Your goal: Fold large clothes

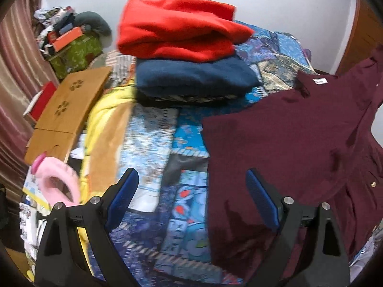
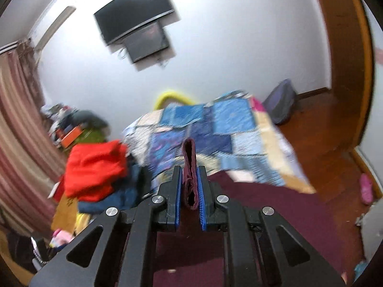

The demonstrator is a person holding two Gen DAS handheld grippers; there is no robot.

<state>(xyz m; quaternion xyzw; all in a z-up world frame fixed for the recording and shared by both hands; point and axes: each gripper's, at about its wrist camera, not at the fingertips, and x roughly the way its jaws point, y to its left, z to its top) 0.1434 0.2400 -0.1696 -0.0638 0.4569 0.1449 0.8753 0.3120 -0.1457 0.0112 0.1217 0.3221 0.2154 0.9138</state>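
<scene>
A dark maroon shirt [image 1: 294, 143] with a white neck label and small gold buttons lies spread over the right side of a blue patchwork bedspread [image 1: 153, 148]; its far right part is lifted. My left gripper [image 1: 191, 179] hovers open above the shirt's left edge, with nothing between its blue pads [image 1: 124, 193]. My right gripper [image 2: 189, 167] is shut on a bunched fold of the maroon shirt [image 2: 190, 167], which sticks up between the pads, and the rest of the cloth [image 2: 275, 205] hangs below. A folded red garment [image 1: 177, 28] sits on a folded navy one [image 1: 194, 76].
A wooden lap desk [image 1: 69, 105], a pink fuzzy slipper [image 1: 59, 181] and yellow bedding [image 1: 95, 119] lie at the bed's left. A cluttered green box [image 1: 74, 52] stands by the striped curtain [image 1: 14, 71]. A wall screen [image 2: 134, 21], a grey backpack [image 2: 280, 100] and wooden floor [image 2: 330, 148] lie beyond.
</scene>
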